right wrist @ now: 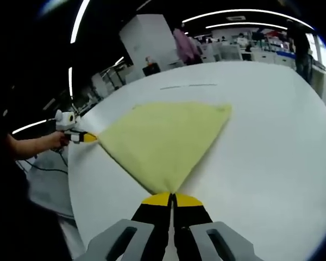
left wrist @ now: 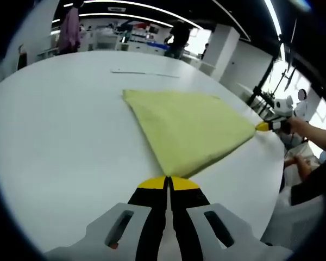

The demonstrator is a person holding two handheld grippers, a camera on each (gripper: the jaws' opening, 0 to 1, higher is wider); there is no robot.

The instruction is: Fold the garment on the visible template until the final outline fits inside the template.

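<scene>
Yellow-green garment (left wrist: pixel 190 130) lies flat on the white surface (left wrist: pixel 60 141), folded into a rough triangle or fan shape.

Left gripper view: left gripper (left wrist: pixel 168 183), yellow-tipped black fingers pressed together, pinching the near corner of the garment right at the cloth's point. From there the fabric spreads away toward a far straight edge. The right gripper (left wrist: pixel 262 126) comes in from the right side, its yellow tip meeting the garment's right-hand corner near the edge of the surface; a person's hand (left wrist: pixel 299 126) and forearm hold it.

Right gripper view: right gripper (right wrist: pixel 172 199), fingers likewise closed with no visible gap, clamped on the nearest point of the garment (right wrist: pixel 163 138). The left gripper (right wrist: pixel 87 138) enters from the left, yellow tip touching the cloth's left corner, held by a person's hand (right wrist: pixel 57 140). The far right corner of the cloth lies free on the surface (right wrist: pixel 271 141).

So each gripper grips one corner, the cloth stretched flat between them.

A thin line marking (left wrist: pixel 144 72) sits on the surface beyond the garment, apart from it. Background: a pink garment (left wrist: pixel 69 30) hanging, a standing person (left wrist: pixel 177 37), benches with equipment, ceiling strip lights.
</scene>
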